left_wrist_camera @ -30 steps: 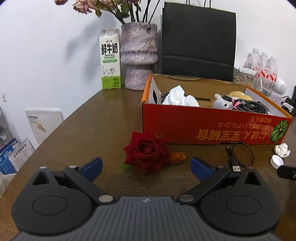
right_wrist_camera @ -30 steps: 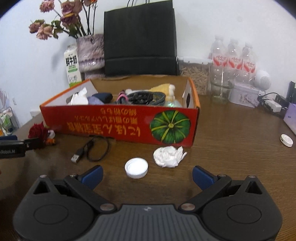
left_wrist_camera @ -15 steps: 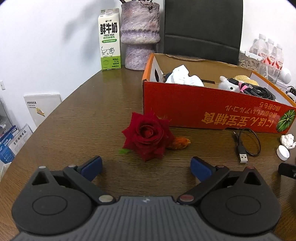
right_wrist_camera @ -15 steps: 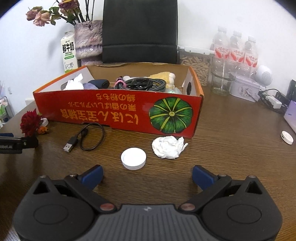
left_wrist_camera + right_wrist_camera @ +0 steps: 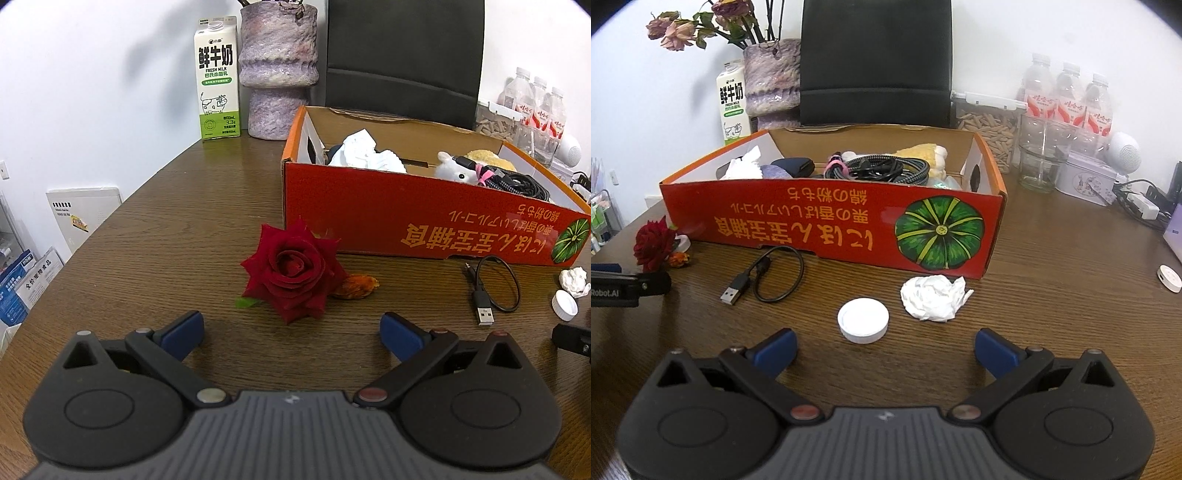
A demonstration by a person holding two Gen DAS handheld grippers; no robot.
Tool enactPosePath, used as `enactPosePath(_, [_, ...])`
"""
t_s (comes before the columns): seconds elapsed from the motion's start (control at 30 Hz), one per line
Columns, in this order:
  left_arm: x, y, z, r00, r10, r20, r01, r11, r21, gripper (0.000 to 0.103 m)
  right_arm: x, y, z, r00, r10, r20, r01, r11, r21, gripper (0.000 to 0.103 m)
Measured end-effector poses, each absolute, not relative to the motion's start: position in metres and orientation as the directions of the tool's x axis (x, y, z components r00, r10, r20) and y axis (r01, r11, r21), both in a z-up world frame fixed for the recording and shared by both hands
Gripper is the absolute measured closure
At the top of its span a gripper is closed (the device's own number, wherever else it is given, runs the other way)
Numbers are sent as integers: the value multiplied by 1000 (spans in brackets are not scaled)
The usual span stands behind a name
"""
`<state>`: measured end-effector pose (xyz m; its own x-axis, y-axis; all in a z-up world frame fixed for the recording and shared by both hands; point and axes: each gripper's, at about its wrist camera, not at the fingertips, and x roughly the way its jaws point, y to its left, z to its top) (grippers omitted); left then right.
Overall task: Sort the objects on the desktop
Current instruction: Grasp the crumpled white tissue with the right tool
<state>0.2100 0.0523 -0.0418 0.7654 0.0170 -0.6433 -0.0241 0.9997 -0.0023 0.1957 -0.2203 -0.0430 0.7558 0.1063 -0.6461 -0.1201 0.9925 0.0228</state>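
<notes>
In my left view the dark red rose head (image 5: 293, 271) lies at frame centre on the brown wooden surface (image 5: 166, 236), just ahead of my left hand-held gripper (image 5: 291, 326), whose blue-padded fingers are spread wide and hold nothing. In my right view the round white plastic cap (image 5: 863, 319) sits low at centre, just ahead of my right hand-held gripper (image 5: 884, 345), likewise spread and holding nothing, with the crumpled white tissue (image 5: 932, 297) near its right. Behind them, across mid-frame, stands the open red cardboard box (image 5: 831, 225), and the looped black USB cable (image 5: 764, 275) lies at left centre.

One rose (image 5: 293, 267), one cap (image 5: 863, 319), one cable (image 5: 768, 271) — three bottles (image 5: 1067, 98)
</notes>
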Motion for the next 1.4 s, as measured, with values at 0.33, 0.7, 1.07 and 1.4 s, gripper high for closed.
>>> enactPosePath(0.33, [212, 58, -31, 825, 1, -565, -43, 997, -62, 0, 198, -238, -36, 795, 87, -600, -60, 996, 65, 0])
enactPosePath(0.7, [224, 62, -29, 840, 17, -542, -64, 996, -68, 0, 216, -258, -31, 829, 17, -558, 17, 998, 55, 11])
enactPosePath(1.07, [219, 61, -29, 845, 11, -535, -52, 997, -62, 0, 216, -256, -38, 806, 114, -580, -65, 992, 105, 89])
enactPosePath(1.4, [220, 61, -29, 846, -8, -533, -38, 996, -75, 8, 209, -244, -36, 814, 128, -567, -102, 992, 76, 89])
